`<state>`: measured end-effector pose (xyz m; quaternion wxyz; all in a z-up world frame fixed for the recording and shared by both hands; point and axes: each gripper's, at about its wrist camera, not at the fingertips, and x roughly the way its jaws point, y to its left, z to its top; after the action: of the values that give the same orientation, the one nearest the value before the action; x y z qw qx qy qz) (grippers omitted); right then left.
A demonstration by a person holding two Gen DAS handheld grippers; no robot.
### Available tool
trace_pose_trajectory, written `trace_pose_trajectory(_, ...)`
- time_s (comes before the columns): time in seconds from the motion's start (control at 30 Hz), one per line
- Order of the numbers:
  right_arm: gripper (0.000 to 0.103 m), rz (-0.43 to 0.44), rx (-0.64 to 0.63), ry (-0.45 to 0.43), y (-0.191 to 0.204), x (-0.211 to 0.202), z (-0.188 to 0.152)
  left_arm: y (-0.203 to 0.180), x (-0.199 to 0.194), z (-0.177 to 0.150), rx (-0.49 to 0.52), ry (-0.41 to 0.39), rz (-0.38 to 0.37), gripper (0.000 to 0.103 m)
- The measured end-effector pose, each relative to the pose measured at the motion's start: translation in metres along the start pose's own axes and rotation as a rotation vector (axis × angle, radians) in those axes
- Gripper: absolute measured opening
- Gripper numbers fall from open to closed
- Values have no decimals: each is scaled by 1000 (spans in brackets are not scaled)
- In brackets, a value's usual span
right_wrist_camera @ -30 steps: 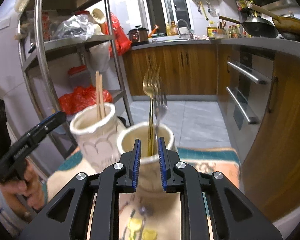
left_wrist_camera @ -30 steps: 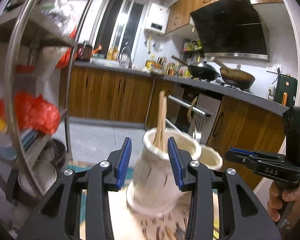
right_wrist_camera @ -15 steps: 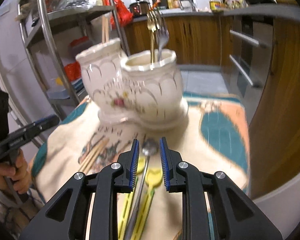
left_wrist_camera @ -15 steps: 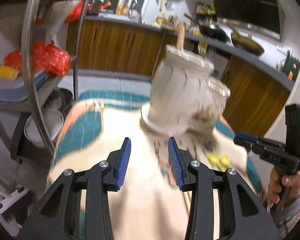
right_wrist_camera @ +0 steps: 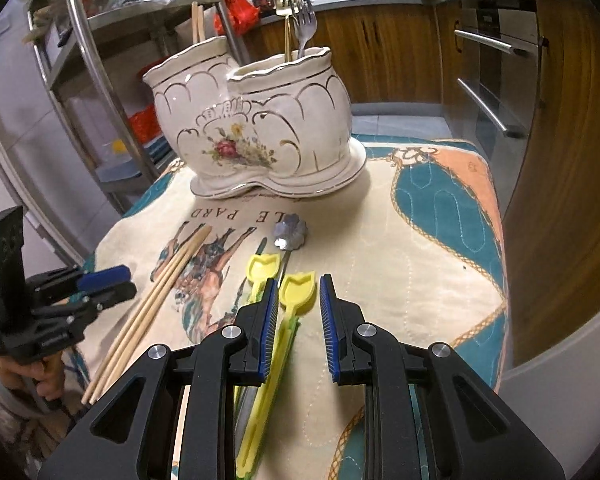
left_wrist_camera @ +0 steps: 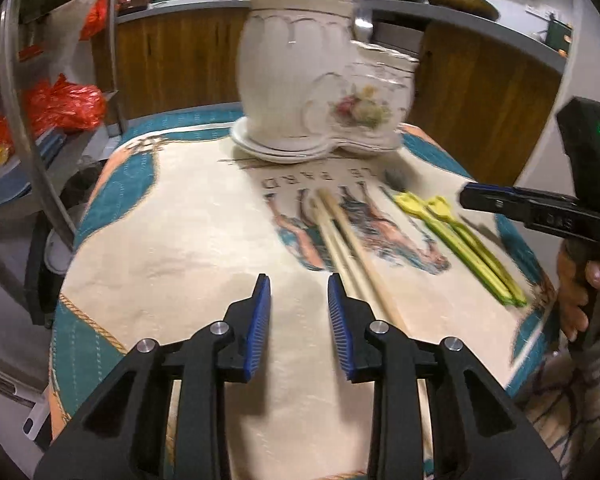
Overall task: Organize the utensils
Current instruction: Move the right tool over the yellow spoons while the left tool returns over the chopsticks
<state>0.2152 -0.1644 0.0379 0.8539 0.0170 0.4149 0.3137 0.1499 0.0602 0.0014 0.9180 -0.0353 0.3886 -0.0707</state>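
A white ceramic two-pot utensil holder (right_wrist_camera: 256, 128) with a rose print stands at the far end of the table; it also shows in the left wrist view (left_wrist_camera: 316, 80). Forks (right_wrist_camera: 300, 24) stand in its right pot, chopsticks (right_wrist_camera: 198, 20) in its left. On the cloth lie wooden chopsticks (right_wrist_camera: 156, 304), two yellow spoons (right_wrist_camera: 296, 288) and a metal spoon (right_wrist_camera: 290, 232). In the left wrist view the chopsticks (left_wrist_camera: 348, 236) and yellow spoons (left_wrist_camera: 460, 236) lie ahead. My left gripper (left_wrist_camera: 298, 300) is open and empty over bare cloth. My right gripper (right_wrist_camera: 298, 300) is open, over the yellow spoons.
A patterned tablecloth (right_wrist_camera: 440, 216) covers the small table. A steel rack (right_wrist_camera: 84, 52) with red bags stands to the left. Wooden kitchen cabinets (right_wrist_camera: 560, 120) and an oven stand to the right and behind. The other gripper shows at the left edge (right_wrist_camera: 60, 300).
Both grippers have pulled back and down from the holder to the near side of the table. The loose utensils on the cloth have come into view. The right jaws have opened wider.
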Motion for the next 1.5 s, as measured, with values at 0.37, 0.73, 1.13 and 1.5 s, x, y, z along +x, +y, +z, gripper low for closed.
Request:
trace_pose_trajectory(0.37,23,-2,-56,68,7,8,-8,-21,7,3,86,82,12,23)
trace_pose_trajectory(0.73,23,6,-66,114,7,6,-19,-24,13,15,127,180,26,23)
trace_pose_trajectory(1.13,18,-13,-73,188,2,1,-16,-10,24,28,112,283,25,8)
trace_pose_trajectory(1.5,18,-122,-241,523,21,27,13,1,25,41,196,455,58,7)
